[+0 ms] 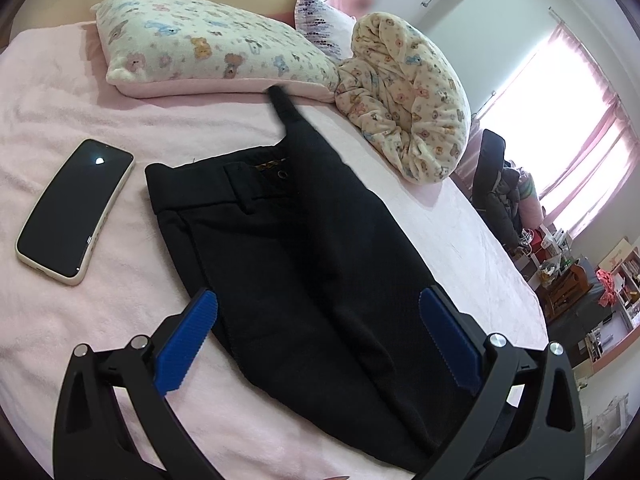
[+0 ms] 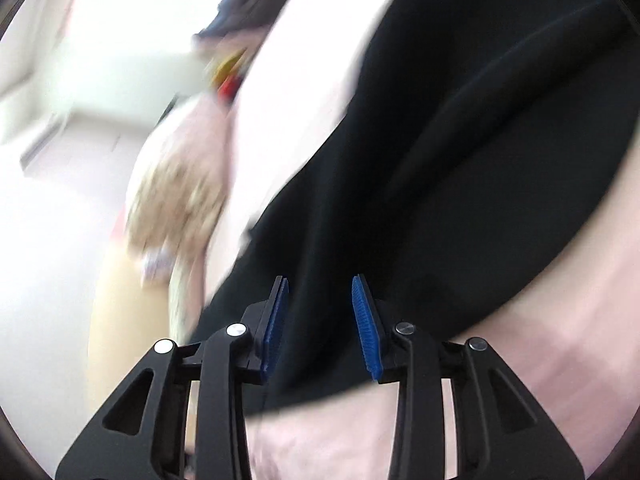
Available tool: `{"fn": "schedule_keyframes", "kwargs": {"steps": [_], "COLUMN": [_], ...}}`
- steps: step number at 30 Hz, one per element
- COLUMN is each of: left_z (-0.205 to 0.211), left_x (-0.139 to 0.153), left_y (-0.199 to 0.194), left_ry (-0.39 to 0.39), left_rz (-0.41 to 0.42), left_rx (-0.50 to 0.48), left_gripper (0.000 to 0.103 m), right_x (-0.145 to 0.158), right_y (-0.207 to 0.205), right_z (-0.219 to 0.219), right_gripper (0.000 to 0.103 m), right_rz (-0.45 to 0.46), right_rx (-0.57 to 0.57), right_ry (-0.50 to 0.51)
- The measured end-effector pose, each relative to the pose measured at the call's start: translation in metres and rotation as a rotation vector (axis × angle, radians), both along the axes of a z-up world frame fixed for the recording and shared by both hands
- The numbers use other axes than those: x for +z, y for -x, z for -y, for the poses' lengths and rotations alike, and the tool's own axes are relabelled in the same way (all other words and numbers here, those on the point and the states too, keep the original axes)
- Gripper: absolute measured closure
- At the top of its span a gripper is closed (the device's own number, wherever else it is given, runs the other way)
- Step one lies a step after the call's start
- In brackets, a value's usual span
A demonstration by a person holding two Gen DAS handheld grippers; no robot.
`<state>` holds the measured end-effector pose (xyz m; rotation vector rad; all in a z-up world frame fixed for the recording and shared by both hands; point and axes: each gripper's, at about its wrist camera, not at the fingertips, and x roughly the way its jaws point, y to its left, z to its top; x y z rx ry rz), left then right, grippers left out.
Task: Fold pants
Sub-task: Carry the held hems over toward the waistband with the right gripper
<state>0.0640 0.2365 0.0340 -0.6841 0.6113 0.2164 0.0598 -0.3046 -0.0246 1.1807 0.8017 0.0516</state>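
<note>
Black pants (image 1: 280,220) lie folded lengthwise on the pink bed sheet (image 1: 80,340), with the waistband and its button at the far end. A narrow, blurred strip of black fabric (image 1: 286,110) reaches from the waist toward the pillow. My left gripper (image 1: 318,298) hovers over the near part of the pants, its blue pads wide open with one on each side of the cloth. The right wrist view is motion-blurred. There, my right gripper (image 2: 320,282) stands partly open over the edge of the black pants (image 2: 460,140), and its pads do not press on the cloth.
A dark phone (image 1: 76,208) in a pale case lies left of the pants. A bear-print pillow (image 1: 200,52) and a rolled bear-print blanket (image 1: 408,92) sit at the head of the bed. The bed's edge runs along the right, with a chair (image 1: 500,184), shelves and a window beyond.
</note>
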Motion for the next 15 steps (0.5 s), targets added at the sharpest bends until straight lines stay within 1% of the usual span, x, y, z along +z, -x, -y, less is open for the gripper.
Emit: {"fn": "schedule_keyframes", "kwargs": {"steps": [1, 4, 7, 8, 11, 12, 13, 14, 15], "left_z": [0.001, 0.001, 0.0, -0.001, -0.001, -0.001, -0.001, -0.001, -0.001], "left_x": [0.0, 0.0, -0.002, -0.002, -0.004, -0.004, -0.004, -0.005, -0.005], "left_y": [0.0, 0.0, 0.0, -0.001, -0.002, -0.002, -0.002, -0.002, -0.002], "left_ry": [-0.002, -0.005, -0.001, 0.003, 0.007, 0.007, 0.006, 0.007, 0.008], "left_rz": [0.0, -0.002, -0.009, -0.012, -0.018, -0.019, -0.021, -0.022, -0.023], "left_rx": [0.0, 0.0, 0.004, 0.004, 0.002, 0.0, -0.002, -0.004, -0.005], "left_gripper": [0.002, 0.002, 0.002, 0.002, 0.002, 0.002, 0.002, 0.002, 0.002], "right_x": [-0.005, -0.015, -0.025, -0.029, -0.028, -0.029, -0.031, -0.031, -0.03], "right_y": [0.001, 0.005, 0.003, 0.002, -0.006, -0.005, -0.008, -0.008, -0.011], "right_z": [0.016, 0.041, 0.051, 0.047, 0.041, 0.046, 0.046, 0.048, 0.048], "right_gripper": [0.067, 0.067, 0.067, 0.067, 0.068, 0.082, 0.091, 0.094, 0.096], "right_rz": [-0.025, -0.068, -0.079, -0.076, -0.068, -0.065, -0.068, -0.064, -0.055], "right_rx": [-0.059, -0.148, -0.184, -0.191, -0.206, -0.206, -0.205, -0.2, -0.201], "right_ry": [-0.005, -0.016, -0.024, -0.023, 0.006, 0.019, 0.049, 0.061, 0.057]}}
